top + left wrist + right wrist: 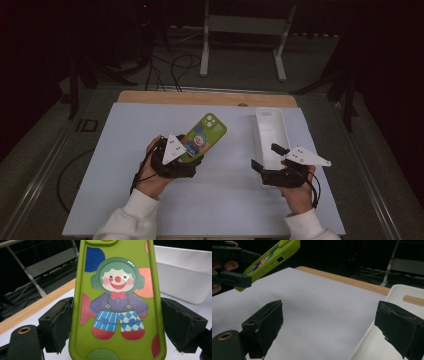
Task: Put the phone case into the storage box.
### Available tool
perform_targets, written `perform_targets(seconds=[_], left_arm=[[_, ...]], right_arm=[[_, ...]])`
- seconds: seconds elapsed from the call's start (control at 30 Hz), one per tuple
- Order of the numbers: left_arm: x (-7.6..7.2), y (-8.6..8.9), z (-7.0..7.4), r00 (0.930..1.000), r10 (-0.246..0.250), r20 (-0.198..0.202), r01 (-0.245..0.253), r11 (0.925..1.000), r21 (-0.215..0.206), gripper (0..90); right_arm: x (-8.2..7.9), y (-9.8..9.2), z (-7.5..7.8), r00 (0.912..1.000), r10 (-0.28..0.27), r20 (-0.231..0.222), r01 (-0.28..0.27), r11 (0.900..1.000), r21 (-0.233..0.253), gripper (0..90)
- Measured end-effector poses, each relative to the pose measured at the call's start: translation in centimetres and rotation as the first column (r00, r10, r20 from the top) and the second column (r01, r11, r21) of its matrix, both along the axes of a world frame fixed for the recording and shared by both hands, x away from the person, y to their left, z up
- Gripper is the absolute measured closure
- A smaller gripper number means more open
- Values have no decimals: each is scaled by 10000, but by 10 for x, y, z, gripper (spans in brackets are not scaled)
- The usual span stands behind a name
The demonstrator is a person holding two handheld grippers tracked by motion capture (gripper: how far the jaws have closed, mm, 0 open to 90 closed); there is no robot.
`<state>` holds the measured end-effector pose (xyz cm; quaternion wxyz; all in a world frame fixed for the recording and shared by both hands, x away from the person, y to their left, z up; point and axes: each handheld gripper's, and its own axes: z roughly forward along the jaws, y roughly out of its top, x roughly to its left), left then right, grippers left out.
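Green phone case (202, 137), a soft lime-green shell with rounded corners and a raised camera surround at its far end. Its printed back faces up, seen closely in the left gripper view (117, 302): a clown with green hair, red nose, red bow tie, purple shirt, blue-and-white trousers and red shoes, set among blue, orange and red blobs. The case is held off the white table surface, tilted, its camera end pointing away from the person and up. In the right gripper view (270, 256) its side edge shows cut-outs. The lower long edges sit between the black jaws of the left gripper (175, 157).
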<state>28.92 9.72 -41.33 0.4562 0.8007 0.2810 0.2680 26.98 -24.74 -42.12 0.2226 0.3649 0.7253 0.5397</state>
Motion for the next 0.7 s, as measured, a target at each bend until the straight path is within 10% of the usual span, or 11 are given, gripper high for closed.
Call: perform_targets(seconds=[0.7], left_arm=[[0, -20, 5, 9969, -653, 449, 642, 9976, 240, 163]], right_arm=[[13, 8, 17, 9984, 488, -299, -472, 9976, 499, 79]])
